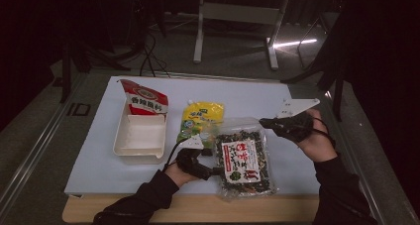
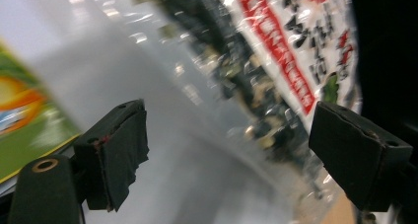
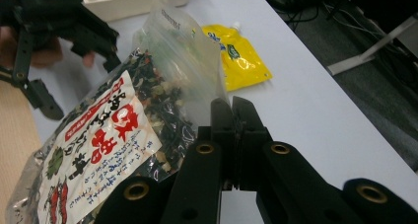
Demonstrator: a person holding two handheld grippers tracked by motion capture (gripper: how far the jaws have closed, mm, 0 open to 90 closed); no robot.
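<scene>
A clear bag of dark dried bits (image 1: 242, 158) with a white and red label lies at the table's front centre. My right gripper (image 1: 262, 121) is shut on its clear top right corner, and in the right gripper view the jaws (image 3: 231, 108) meet on the bag's edge (image 3: 197, 71). My left gripper (image 1: 210, 163) is at the bag's left side, low over the table. In the left gripper view its jaws (image 2: 236, 150) stand wide open with the bag (image 2: 276, 61) between and beyond them, pads not touching it. The left gripper (image 3: 74, 31) also appears in the right gripper view.
A yellow pouch (image 1: 200, 117) lies flat just behind the bag. A white tray (image 1: 163, 136) stands to the left with a red and white packet (image 1: 143, 98) leaning at its far end. The white mat (image 1: 297, 160) ends at a wooden table edge (image 1: 198, 210).
</scene>
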